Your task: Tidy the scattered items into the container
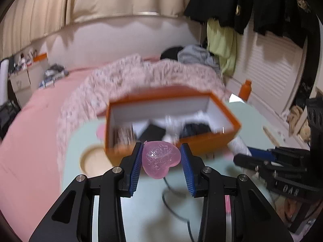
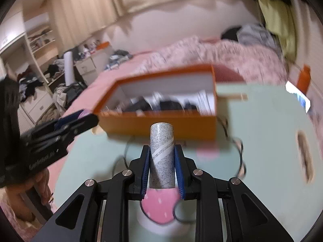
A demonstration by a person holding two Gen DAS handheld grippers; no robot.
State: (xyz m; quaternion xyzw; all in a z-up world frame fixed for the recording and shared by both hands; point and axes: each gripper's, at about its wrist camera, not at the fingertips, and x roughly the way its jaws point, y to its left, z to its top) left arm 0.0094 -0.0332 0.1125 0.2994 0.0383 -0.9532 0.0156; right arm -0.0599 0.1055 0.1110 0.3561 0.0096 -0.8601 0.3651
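From the left wrist, the left gripper (image 1: 161, 161) pinches a translucent pink heart-shaped piece (image 1: 160, 159) between its blue pads, clear of the pale green table (image 1: 141, 207) and just short of the orange box (image 1: 201, 143). The box already holds dark and white items, so some tidying looks done. A round wooden coaster (image 1: 92, 159) lies beside the box.

From the right wrist, the right gripper (image 2: 162, 167) is clamped on a grey speckled tube (image 2: 162, 153), also held above the table just before the box. A pink dotted item (image 2: 160, 205) and a thin black cable (image 2: 240, 157) lie on the table, seemingly left to tidy.
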